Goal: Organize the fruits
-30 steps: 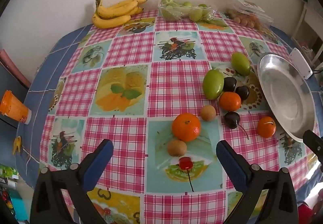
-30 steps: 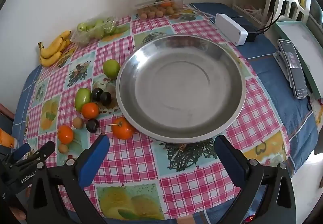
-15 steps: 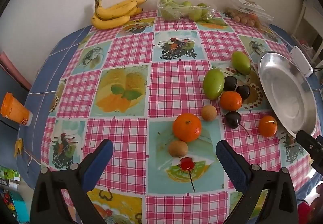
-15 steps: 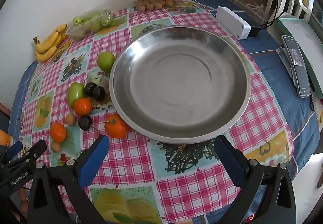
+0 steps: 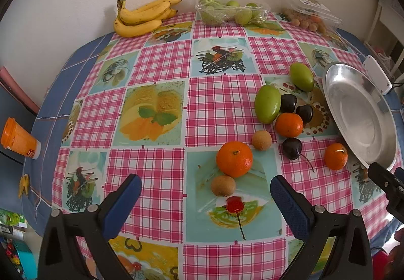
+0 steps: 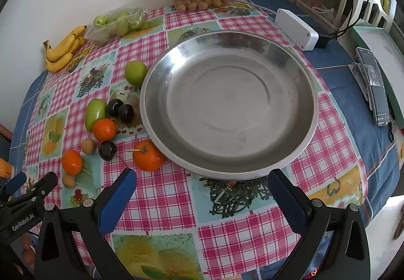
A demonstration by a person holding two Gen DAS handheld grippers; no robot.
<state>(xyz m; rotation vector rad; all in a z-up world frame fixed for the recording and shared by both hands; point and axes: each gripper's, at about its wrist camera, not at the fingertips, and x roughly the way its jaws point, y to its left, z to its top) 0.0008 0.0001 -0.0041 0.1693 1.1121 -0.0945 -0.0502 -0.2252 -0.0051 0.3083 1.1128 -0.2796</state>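
Both the left gripper and right gripper hung wide open, empty; loose fruit clustered left of the bare dish, presumably awaiting transfer

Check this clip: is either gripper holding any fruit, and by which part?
Nothing is held. The left gripper and right gripper are both open above the table, fruit untouched.
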